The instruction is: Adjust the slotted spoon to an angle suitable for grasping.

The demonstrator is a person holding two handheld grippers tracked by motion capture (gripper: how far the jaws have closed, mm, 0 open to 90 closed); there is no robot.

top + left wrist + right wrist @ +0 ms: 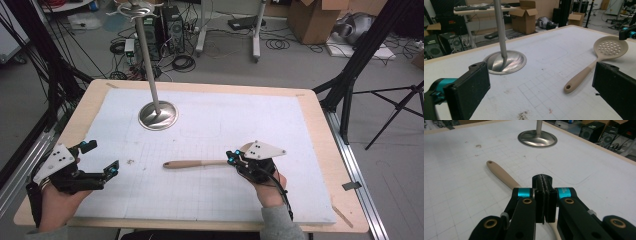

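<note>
The slotted spoon (200, 163) lies flat on the white mat (210, 130), long axis across the table, handle end toward your left. Your right gripper (233, 159) is clamped on its neck; your left gripper (102, 159), jaws wide, waits well apart beyond the handle tip.

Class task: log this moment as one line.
right claw: shut on beige slotted spoon | left claw: open, idle | steel stand: untouched

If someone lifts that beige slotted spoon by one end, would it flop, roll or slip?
The slotted spoon probably stays stiff: its handle runs straight. Its flat holed head should stop rolling. The right gripper is shut over the neck; the smooth handle might slip or pivot.
</note>
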